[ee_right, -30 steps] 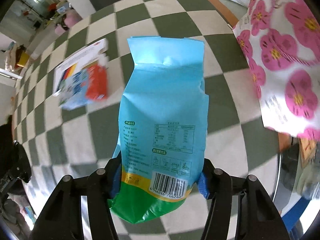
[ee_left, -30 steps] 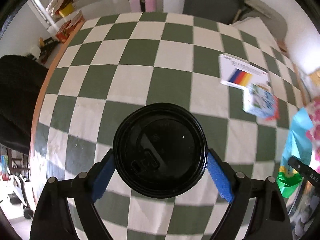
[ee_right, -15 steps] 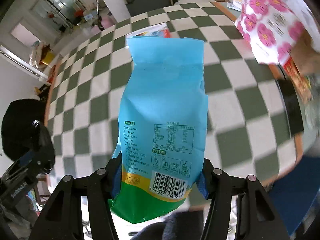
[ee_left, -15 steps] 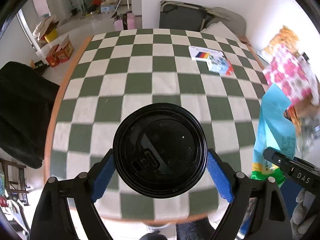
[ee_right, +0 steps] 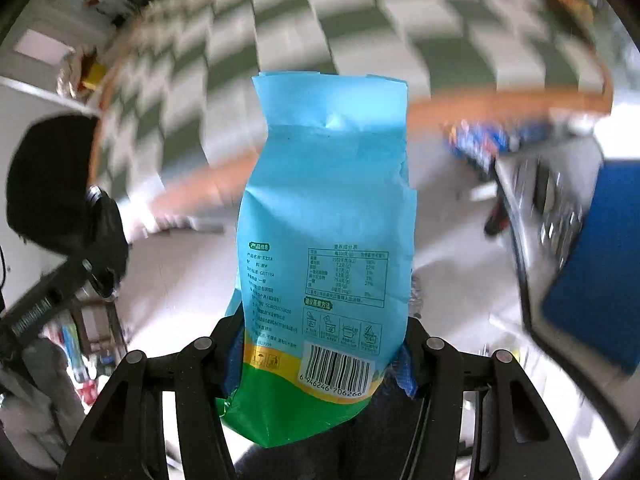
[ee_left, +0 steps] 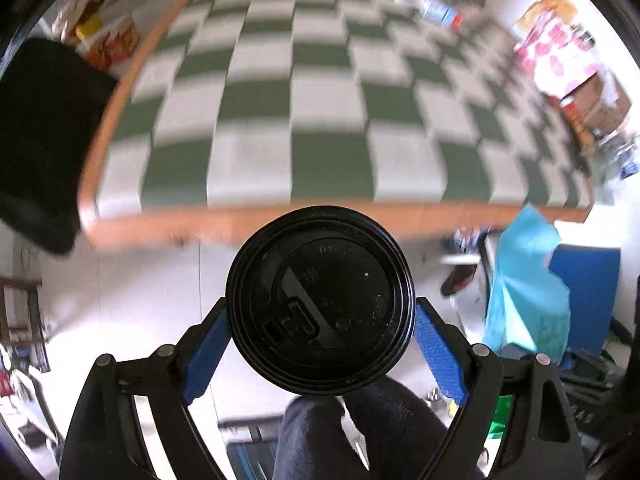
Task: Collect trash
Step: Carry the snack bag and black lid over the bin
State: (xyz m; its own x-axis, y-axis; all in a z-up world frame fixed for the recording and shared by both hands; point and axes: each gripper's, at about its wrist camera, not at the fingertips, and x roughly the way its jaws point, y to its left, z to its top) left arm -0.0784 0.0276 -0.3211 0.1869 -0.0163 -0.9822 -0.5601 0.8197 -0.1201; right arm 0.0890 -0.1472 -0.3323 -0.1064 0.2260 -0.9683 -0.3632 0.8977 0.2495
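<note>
both tools pulled back | checkered table edge now ahead

The blue snack bag carries a barcode numbered 6 946246 706266.

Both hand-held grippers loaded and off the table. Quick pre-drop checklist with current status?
1. Left hand-held gripper shut on the cup: ok.
2. Lid seated on the cup: ok.
3. Right hand-held gripper shut on the blue bag: ok.
4. Both items past the table edge: ok.
5. Trash bin located: cannot tell; the background is blurred.
6. Trash left on the table: not ok; small packets sit at the far end.
</note>
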